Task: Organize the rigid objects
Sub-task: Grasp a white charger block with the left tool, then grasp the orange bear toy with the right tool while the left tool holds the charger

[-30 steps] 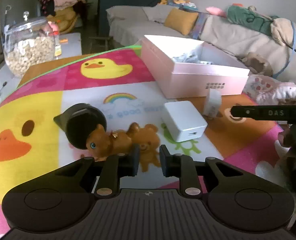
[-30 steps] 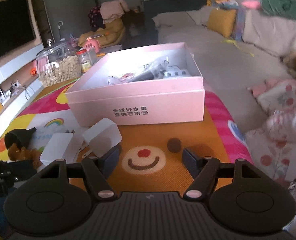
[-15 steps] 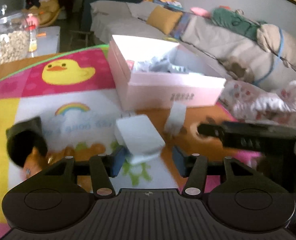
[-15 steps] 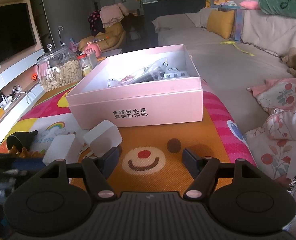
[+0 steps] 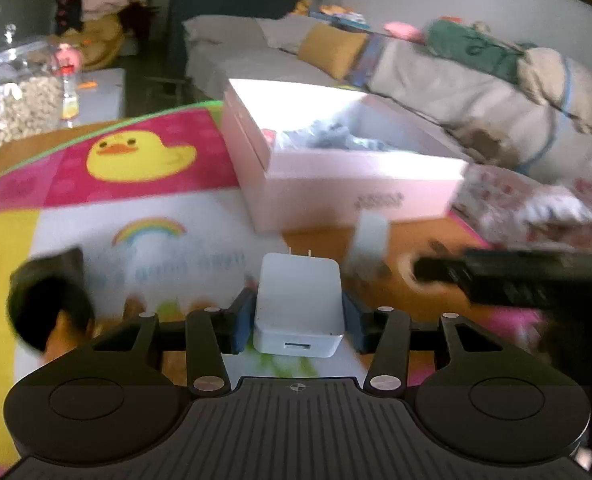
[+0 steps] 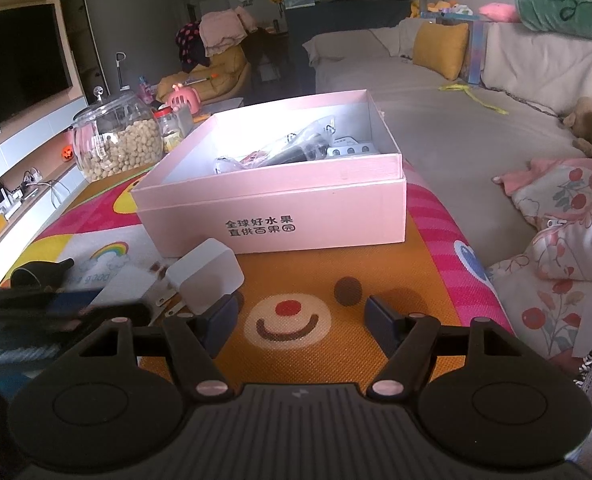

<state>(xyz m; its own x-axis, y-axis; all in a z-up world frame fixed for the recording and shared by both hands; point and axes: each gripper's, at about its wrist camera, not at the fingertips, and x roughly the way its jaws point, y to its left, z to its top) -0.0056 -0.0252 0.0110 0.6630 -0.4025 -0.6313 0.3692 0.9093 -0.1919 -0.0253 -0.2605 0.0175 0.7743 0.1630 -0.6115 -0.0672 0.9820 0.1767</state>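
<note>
Straddling the white charger (image 5: 299, 300), left gripper (image 5: 298, 322) jaws closing

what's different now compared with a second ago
The left tool swung away from the brown toy figure to the white charger; its jaws opened, have just been closing, and now clamp the charger's sides. The right tool, pink box and second charger stayed put.
</note>
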